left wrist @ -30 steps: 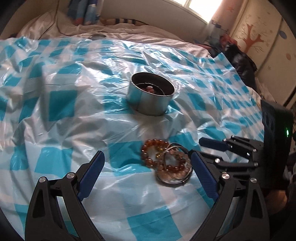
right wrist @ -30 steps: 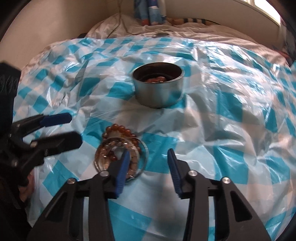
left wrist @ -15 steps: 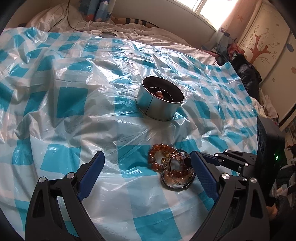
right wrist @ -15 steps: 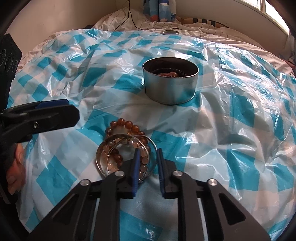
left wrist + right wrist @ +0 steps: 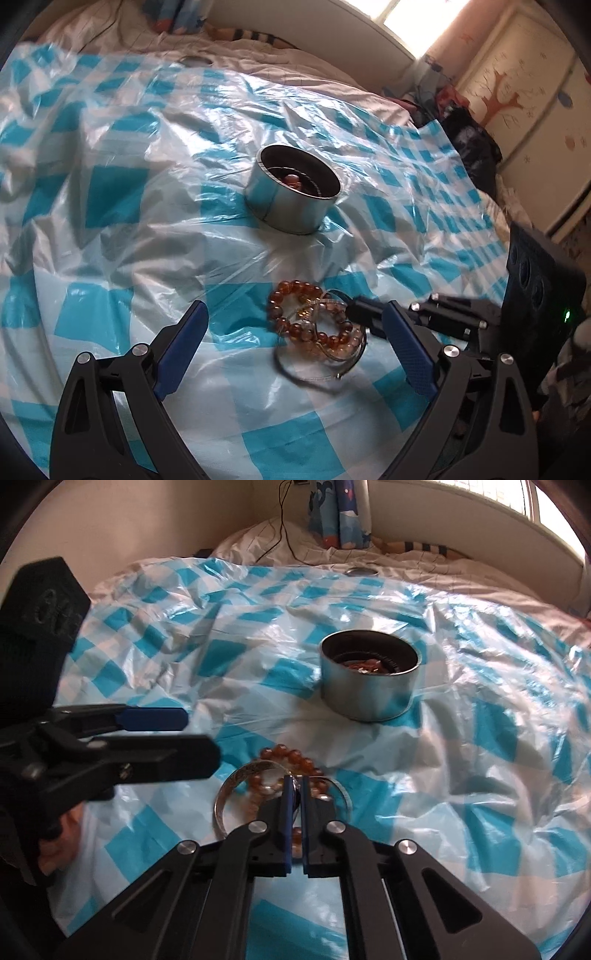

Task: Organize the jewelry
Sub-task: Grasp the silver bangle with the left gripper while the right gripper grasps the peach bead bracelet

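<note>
A heap of amber bead bracelets (image 5: pixel 291 295) and thin silver bangles (image 5: pixel 317 373) lies on the blue-checked plastic sheet. My right gripper (image 5: pixel 294 779) reaches into the heap from the right, its jaws closing to a narrow slit with a silver bangle (image 5: pixel 236 779) pinched at the tips. In the left wrist view the right gripper (image 5: pixel 354 312) touches the heap's right side. My left gripper (image 5: pixel 293 310) stands open just in front of the heap, holding nothing. A round metal tin (image 5: pixel 295 199) with beads inside stands farther back, also seen as the tin (image 5: pixel 369 698) in the right wrist view.
The crinkled plastic sheet (image 5: pixel 480 775) covers a soft bed. A small round metal lid (image 5: pixel 360 570) lies on the white bedding behind it, near a cable and a patterned curtain. A dark bag (image 5: pixel 476 147) and a wardrobe stand to the right.
My right gripper's jaws have closed from wide apart onto a bangle in the heap. The left gripper stayed open and nearly still, its view only tilting a little.
</note>
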Tool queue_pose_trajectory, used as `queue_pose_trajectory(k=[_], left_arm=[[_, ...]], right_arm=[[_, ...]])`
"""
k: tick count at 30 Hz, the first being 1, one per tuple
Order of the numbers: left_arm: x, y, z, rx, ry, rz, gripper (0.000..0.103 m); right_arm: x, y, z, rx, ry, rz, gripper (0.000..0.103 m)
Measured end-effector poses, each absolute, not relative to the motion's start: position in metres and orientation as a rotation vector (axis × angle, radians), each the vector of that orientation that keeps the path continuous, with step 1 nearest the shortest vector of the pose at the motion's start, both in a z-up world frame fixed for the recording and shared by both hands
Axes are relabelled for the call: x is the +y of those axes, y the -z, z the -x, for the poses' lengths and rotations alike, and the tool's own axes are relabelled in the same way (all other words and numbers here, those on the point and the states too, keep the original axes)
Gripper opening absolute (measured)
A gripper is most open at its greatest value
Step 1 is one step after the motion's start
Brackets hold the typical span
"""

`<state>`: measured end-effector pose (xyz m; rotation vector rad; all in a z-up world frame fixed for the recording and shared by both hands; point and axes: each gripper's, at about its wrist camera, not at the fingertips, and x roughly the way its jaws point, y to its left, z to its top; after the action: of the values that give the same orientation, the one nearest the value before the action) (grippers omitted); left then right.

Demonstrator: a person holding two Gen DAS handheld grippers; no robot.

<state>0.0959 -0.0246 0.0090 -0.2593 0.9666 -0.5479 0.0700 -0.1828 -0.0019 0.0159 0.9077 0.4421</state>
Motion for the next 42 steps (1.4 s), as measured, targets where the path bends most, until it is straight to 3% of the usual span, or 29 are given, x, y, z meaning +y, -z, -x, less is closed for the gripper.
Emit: queue_pose_trajectory(k=[6, 20, 21, 25, 28, 32, 34, 35, 37, 39, 42], left_arm=[[-0.015, 0.001, -0.105, 1.009, 0.496, 0.31, 0.091], [-0.043, 0.013, -0.095, 1.054, 0.491, 0.015, 0.09], [-0.045, 0.015, -0.094, 1.061, 0.487, -0.012, 0.089], [-0.04, 0.015, -0.093, 1.069, 0.473, -0.009, 0.089], [-0.039, 0.016, -0.093, 1.07, 0.48, -0.001, 0.087], [-0.042, 0.019, -0.092, 1.079, 0.492, -0.031, 0.063], [-0.039, 0.02, -0.092, 1.085, 0.489, -0.026, 0.047], [-0.038, 0.021, -0.093, 1.091, 0.494, -0.033, 0.034], [-0.04, 0.021, -0.092, 1.09, 0.508, -0.054, 0.018], [-0.041, 0.018, -0.09, 1.076, 0.516, -0.069, 0.01], [-0.039, 0.01, -0.089, 1.049, 0.527, -0.061, 0.007]], right_arm=[[-0.162, 0.019, -0.071, 1.004, -0.552, -0.032, 0.004], [-0.222, 0.025, -0.09, 1.074, -0.327, -0.132, 0.005], [-0.223, 0.025, -0.091, 1.078, -0.334, -0.155, 0.007], [-0.235, 0.023, -0.091, 1.064, -0.377, -0.284, 0.036], [-0.232, 0.022, -0.09, 1.067, -0.401, -0.288, 0.036], [-0.221, 0.021, -0.088, 1.06, -0.417, -0.257, 0.036], [-0.217, 0.019, -0.088, 1.053, -0.42, -0.23, 0.036], [-0.215, 0.02, -0.088, 1.056, -0.422, -0.217, 0.036], [-0.205, 0.023, -0.087, 1.066, -0.418, -0.15, 0.028], [-0.194, 0.022, -0.083, 1.054, -0.403, -0.067, 0.015], [-0.194, 0.019, -0.081, 1.032, -0.388, -0.034, 0.013]])
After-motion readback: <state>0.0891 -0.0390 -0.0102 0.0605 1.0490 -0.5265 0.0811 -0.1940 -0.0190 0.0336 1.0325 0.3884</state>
